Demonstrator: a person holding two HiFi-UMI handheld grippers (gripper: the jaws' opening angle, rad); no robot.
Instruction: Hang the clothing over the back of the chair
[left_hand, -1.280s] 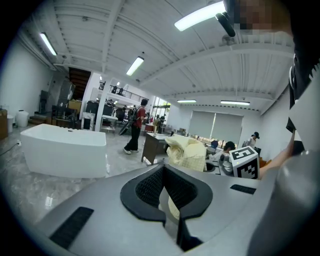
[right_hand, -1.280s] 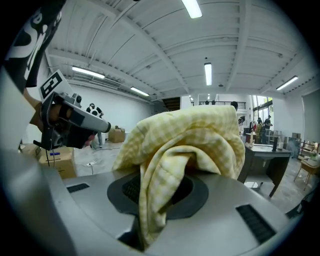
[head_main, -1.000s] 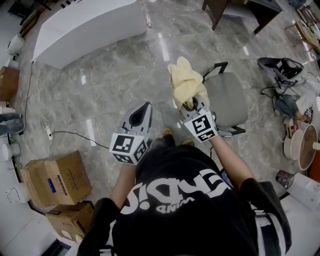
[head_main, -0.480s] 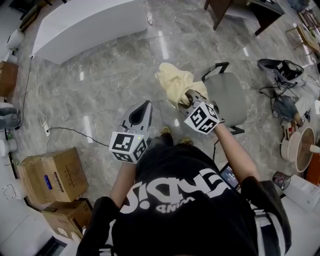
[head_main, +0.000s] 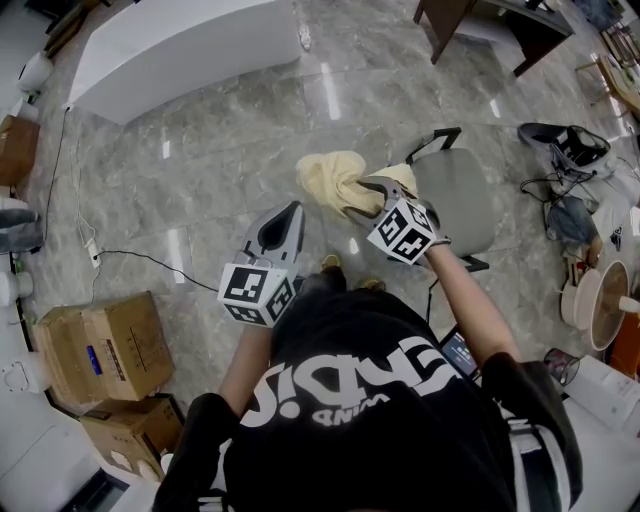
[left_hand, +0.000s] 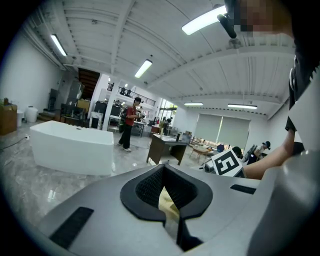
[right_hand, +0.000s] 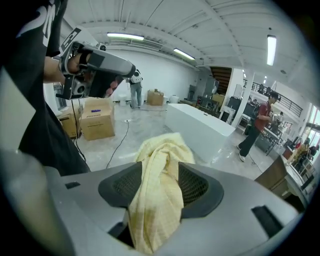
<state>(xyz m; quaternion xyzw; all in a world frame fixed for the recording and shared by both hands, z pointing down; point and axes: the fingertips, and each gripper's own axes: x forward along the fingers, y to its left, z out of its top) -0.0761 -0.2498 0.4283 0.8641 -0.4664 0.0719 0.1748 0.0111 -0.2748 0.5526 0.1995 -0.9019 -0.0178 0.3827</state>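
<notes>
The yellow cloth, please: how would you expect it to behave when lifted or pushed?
Probably floppy: the yellow cloth hangs in soft, crumpled folds. Likely light for its bulk, since the weave looks thin.

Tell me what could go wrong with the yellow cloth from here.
The right gripper has just been opening its jaws with the yellow cloth between them. Most of it bunches beside the chair, over floor, so it may slide down. It may also drag on the pads.

Soft yellow woven cloth garment (head_main: 335, 182); glossy marbled stone floor (head_main: 220, 150); matt brown cardboard boxes (head_main: 105, 350).
</notes>
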